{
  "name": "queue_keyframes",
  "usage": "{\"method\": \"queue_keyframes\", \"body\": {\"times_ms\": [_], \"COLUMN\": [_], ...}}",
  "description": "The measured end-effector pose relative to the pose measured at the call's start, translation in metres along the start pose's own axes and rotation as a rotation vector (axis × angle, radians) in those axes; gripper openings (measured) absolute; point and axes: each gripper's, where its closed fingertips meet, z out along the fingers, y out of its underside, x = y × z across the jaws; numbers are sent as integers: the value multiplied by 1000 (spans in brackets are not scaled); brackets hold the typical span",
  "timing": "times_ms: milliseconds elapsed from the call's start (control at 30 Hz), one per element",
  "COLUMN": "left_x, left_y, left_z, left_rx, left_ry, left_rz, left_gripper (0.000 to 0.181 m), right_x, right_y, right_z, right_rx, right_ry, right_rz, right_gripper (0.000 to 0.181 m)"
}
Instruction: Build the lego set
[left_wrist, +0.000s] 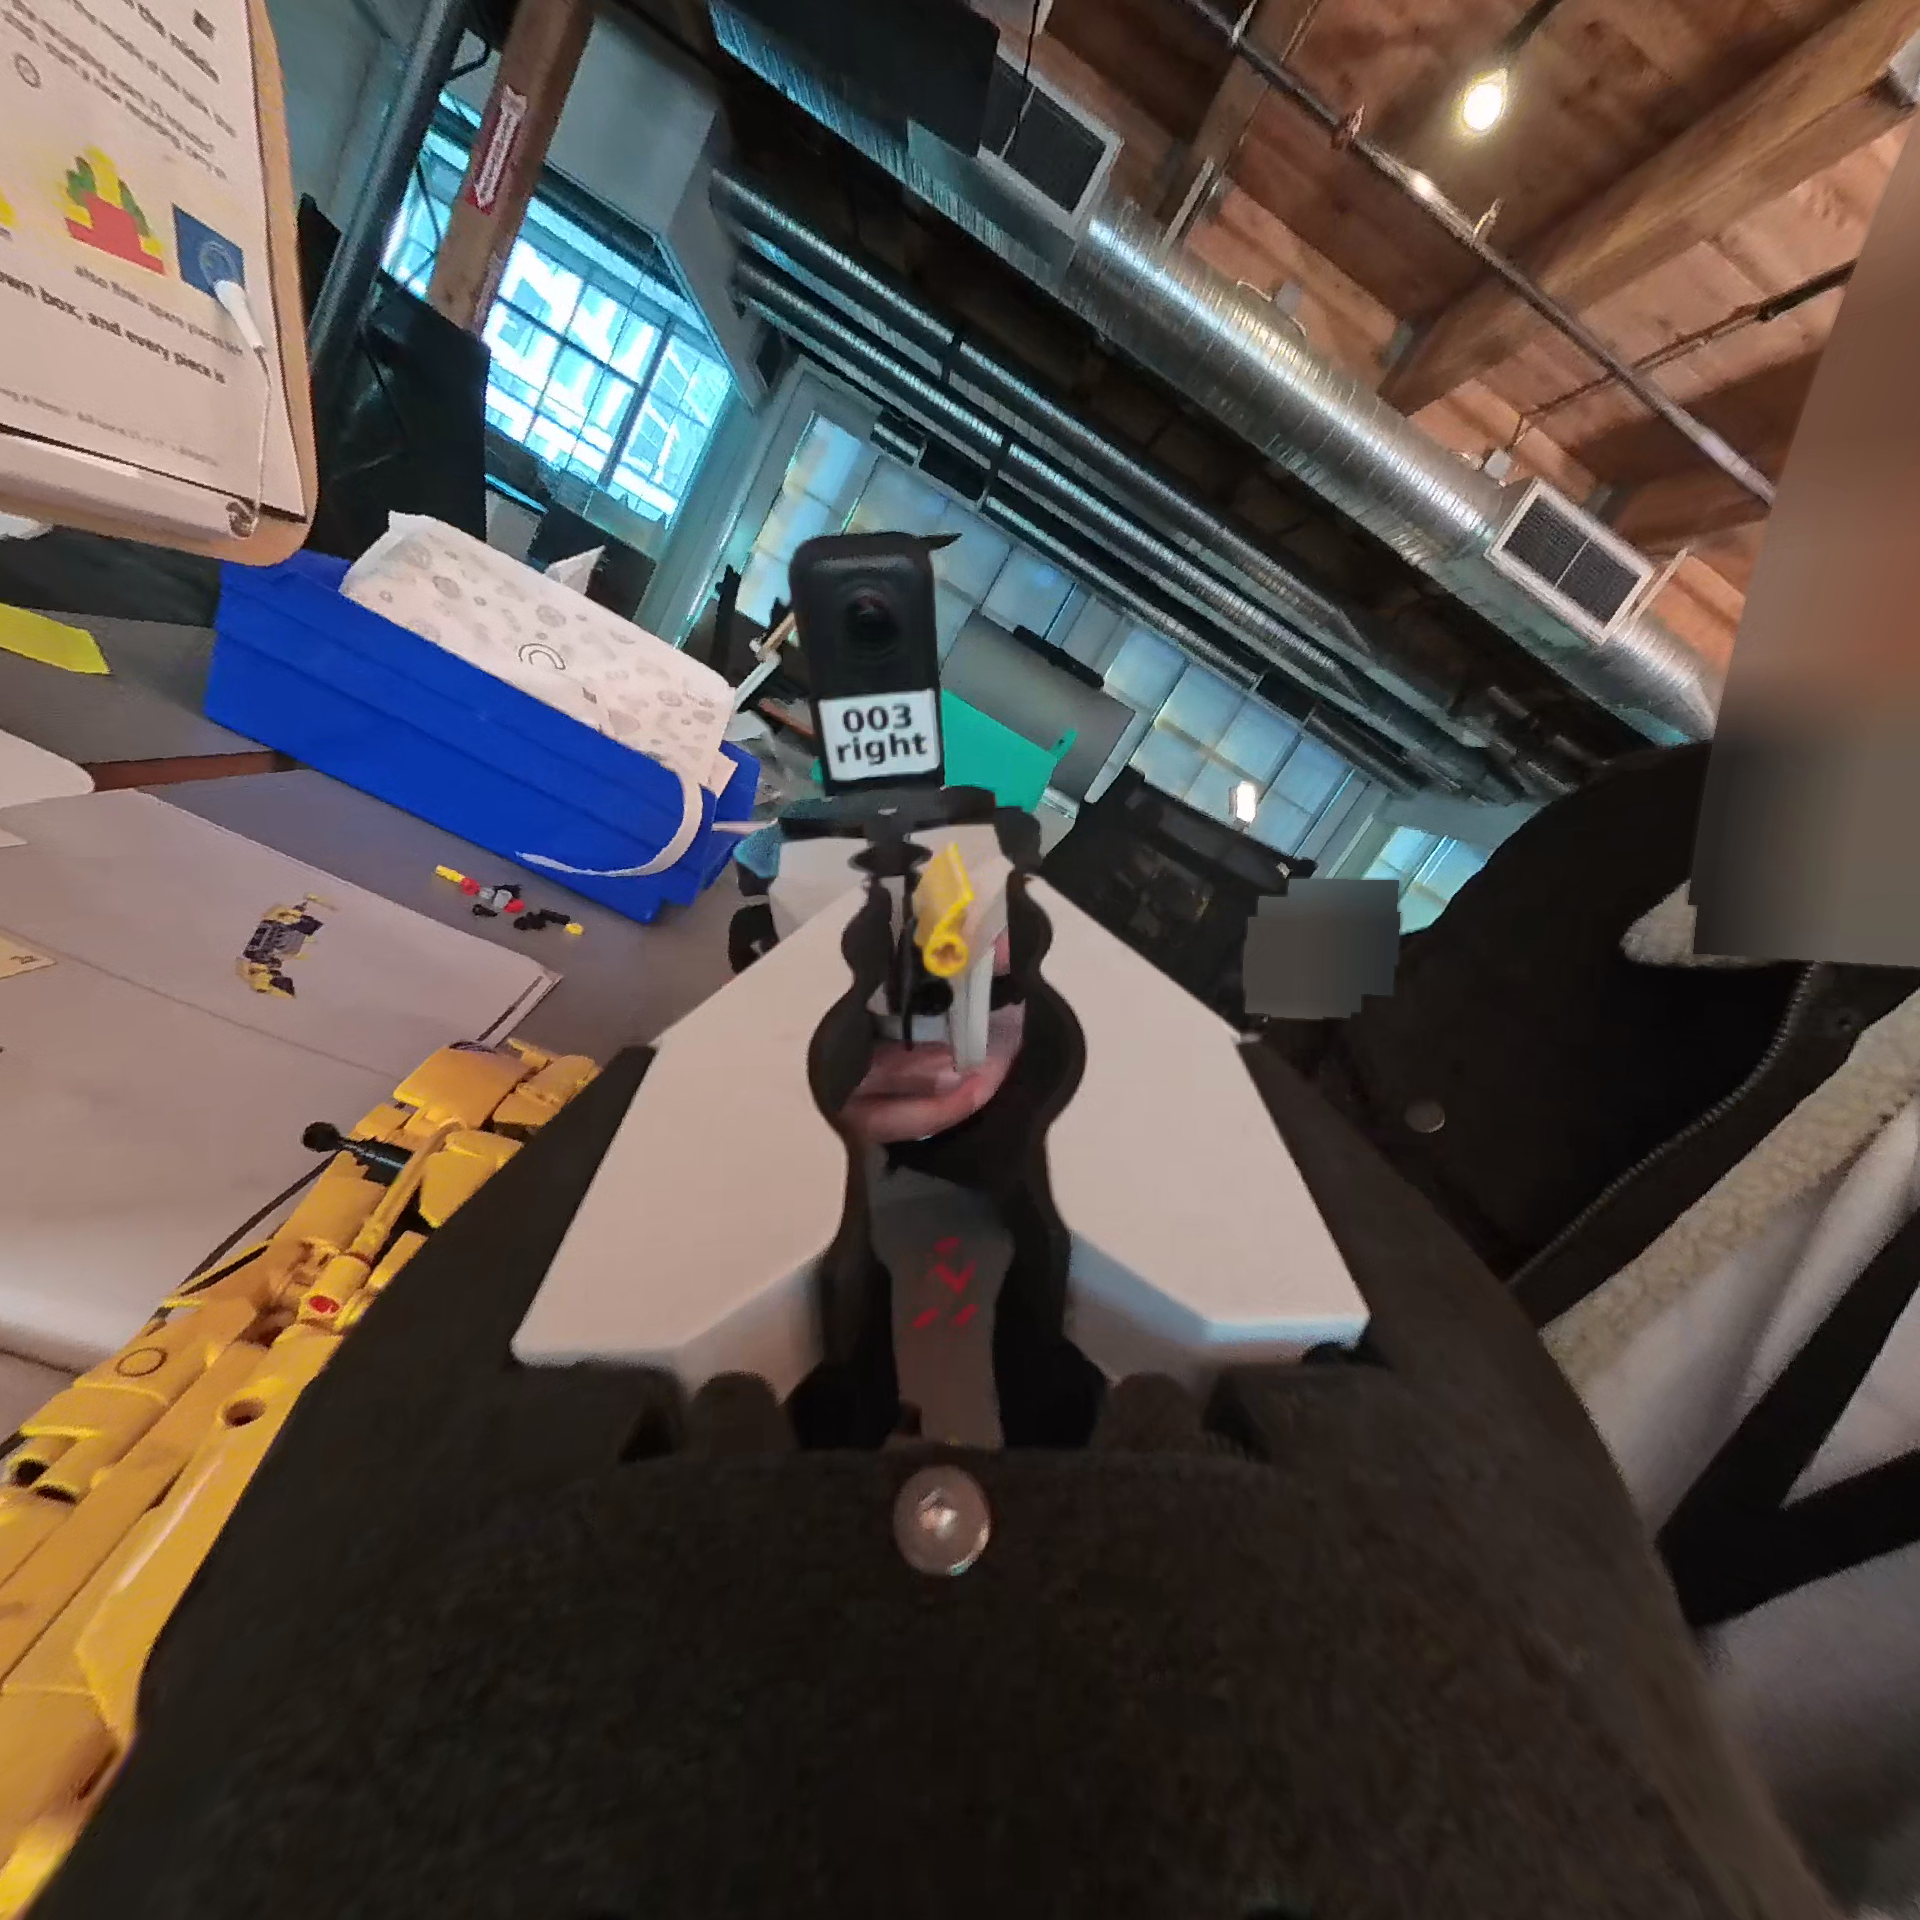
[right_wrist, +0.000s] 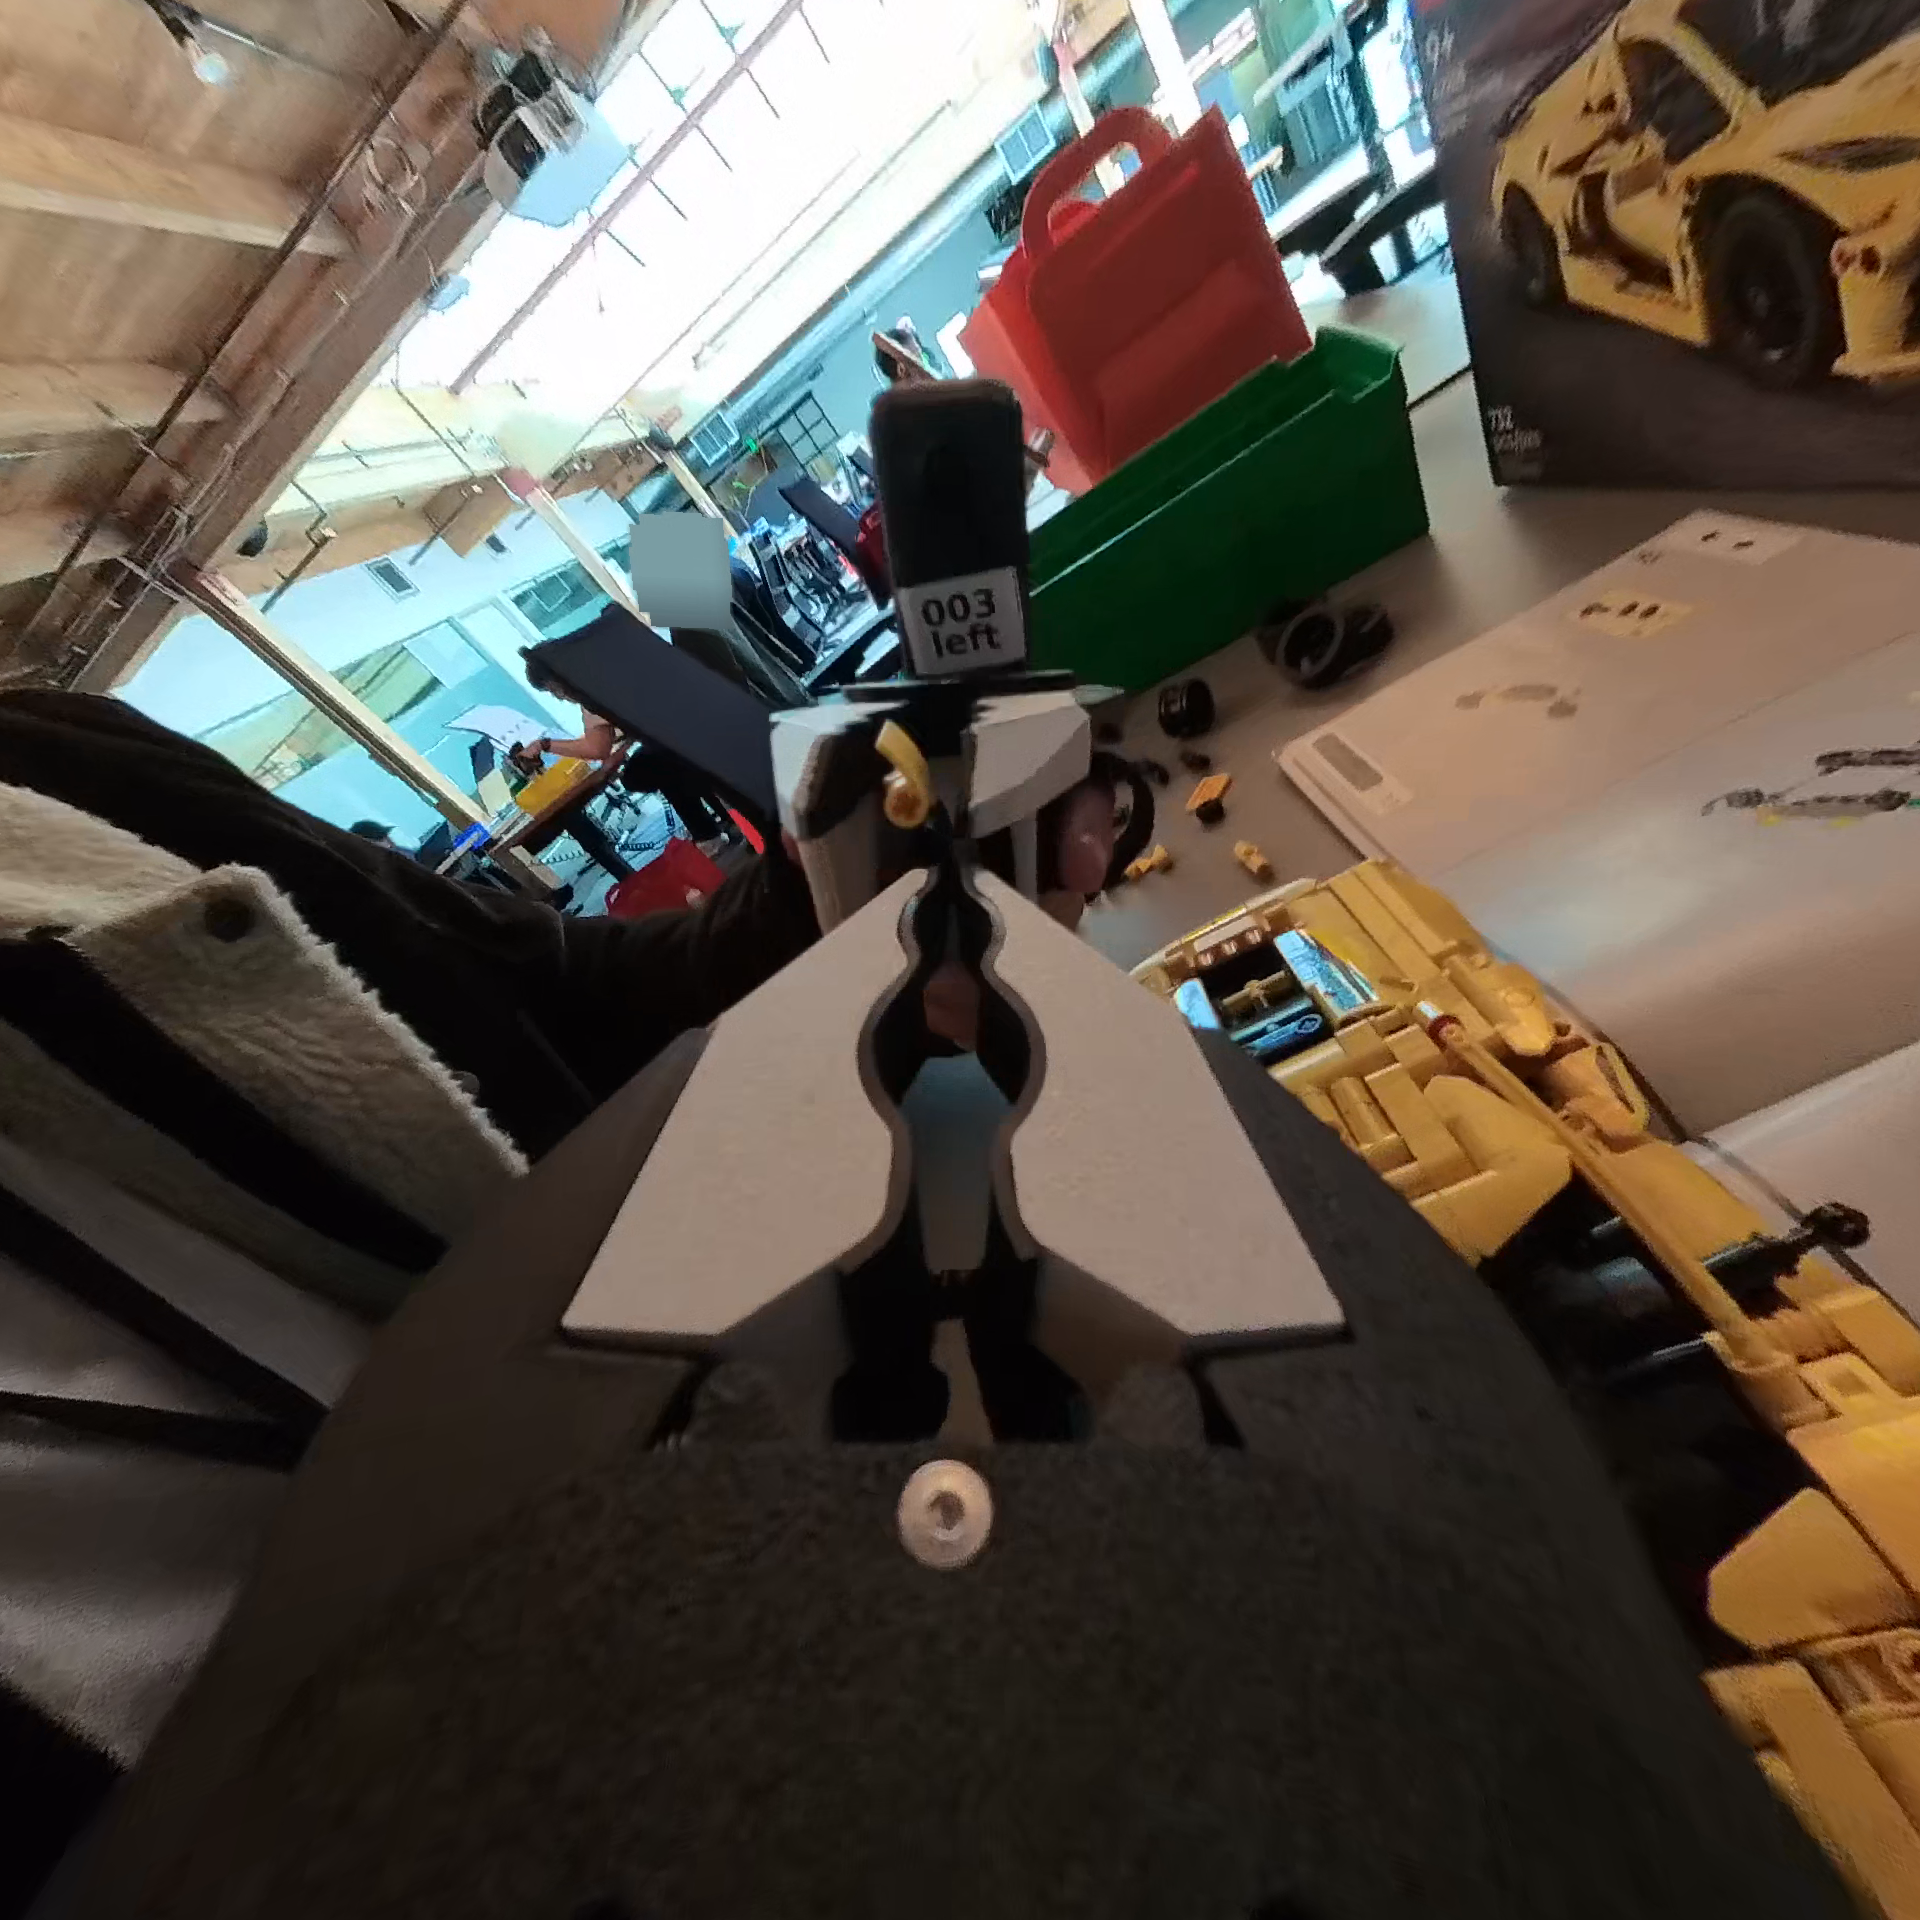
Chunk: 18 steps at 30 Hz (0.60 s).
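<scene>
The small yellow piece (left_wrist: 948, 914) is pinched where the two grippers meet, up in the air above the table's near edge. Both sets of jaws are nearly closed; which one holds it, I cannot tell. It looks smooth, hard and tube-shaped. Next it probably must be fitted onto the yellow car (right_wrist: 1455, 1101) below.

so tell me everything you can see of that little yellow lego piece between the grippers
The yellow piece is a small, glossy plastic connector, elongated, with a round open hole at its nearer end in the left wrist view. It is held in the air above the table, between the tips of the two facing tools. In the right wrist view it looks curved and sits at the left hand-held gripper. The right hand-held gripper is nearly closed right by it; contact is unclear.
</scene>
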Motion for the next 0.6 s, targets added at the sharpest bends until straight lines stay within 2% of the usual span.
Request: {"method": "queue_keyframes", "body": {"times_ms": [67, 233, 600], "left_x": [-4, -8, -3], "left_y": [6, 1, -1], "left_z": [1, -2, -2], "left_rx": [-49, -54, -43], "left_ry": [-51, -135, -138], "left_rz": [76, 228, 301], "left_gripper": [22, 13, 6], "right_x": [-3, 0, -2], "right_y": [0, 1, -2], "right_z": [1, 0, -2], "right_rx": [-1, -4, 15], "right_ry": [-22, -24, -65], "right_rz": [21, 60, 114], "right_gripper": [0, 0, 0]}}
